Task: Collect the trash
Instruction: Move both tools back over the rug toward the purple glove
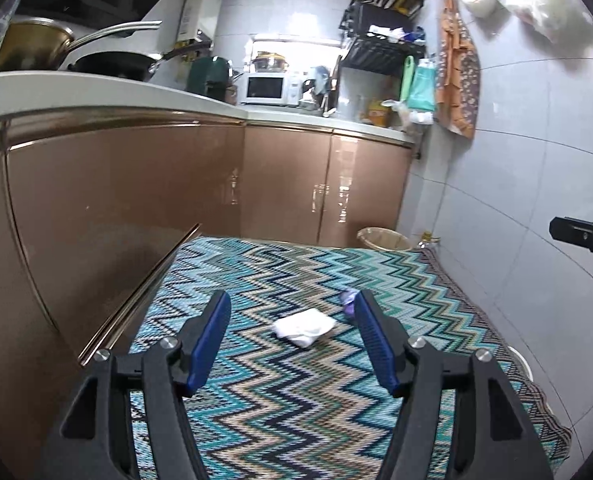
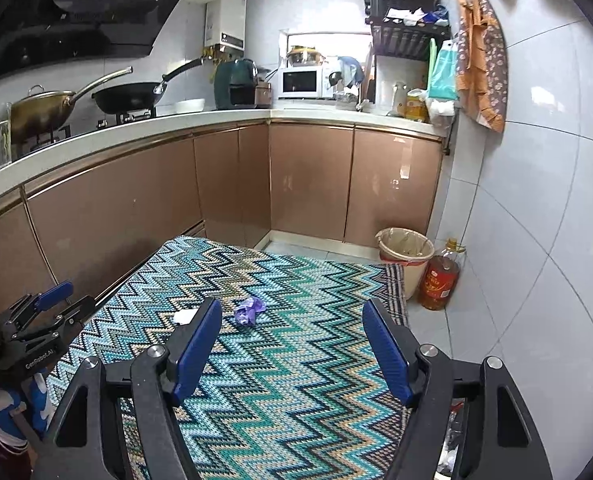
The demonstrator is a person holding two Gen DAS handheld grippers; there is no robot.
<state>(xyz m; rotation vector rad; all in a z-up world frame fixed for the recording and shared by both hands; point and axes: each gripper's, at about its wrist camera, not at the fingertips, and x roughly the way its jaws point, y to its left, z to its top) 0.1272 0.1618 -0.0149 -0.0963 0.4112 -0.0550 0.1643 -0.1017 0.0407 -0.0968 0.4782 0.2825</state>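
A: Well, approach step, judging by the layout, with nothing collected yet. Left tongs (image 1: 292,304) released, spread wide, nothing between the blue pads. Right tongs (image 2: 292,308) likewise spread, gripping nothing.

B: And the trash?

A: Lying on the teal zigzag woven rug (image 1: 280,400). Crumpled white paper tissue (image 1: 304,327) just ahead of the left tongs, framed between the pads but untouched. Small scrunched purple plastic scrap (image 2: 249,310) near it, ahead of the right tongs, toward their left pad.

B: Destination?

A: Probably the beige round plastic bin with a bag liner (image 2: 406,248), at the rug's far corner by the tiled wall, well apart from both scraps. Just beside it, an amber oil bottle with a red label (image 2: 440,280).

B: Next move?

A: Likely lower and push forward, one scrap per tongs, pads straddling each, then clench. Thin, soft pieces flat on a woven surface, so pads right down to the weave without snagging it.

B: Anything readable?

A: "GenRobot.AI" in white on the black body of the left tongs, seen in the right wrist view. Bottle label too small to read. White microwave oven (image 2: 300,83) on the far white desk (image 2: 232,115): no legible marks.
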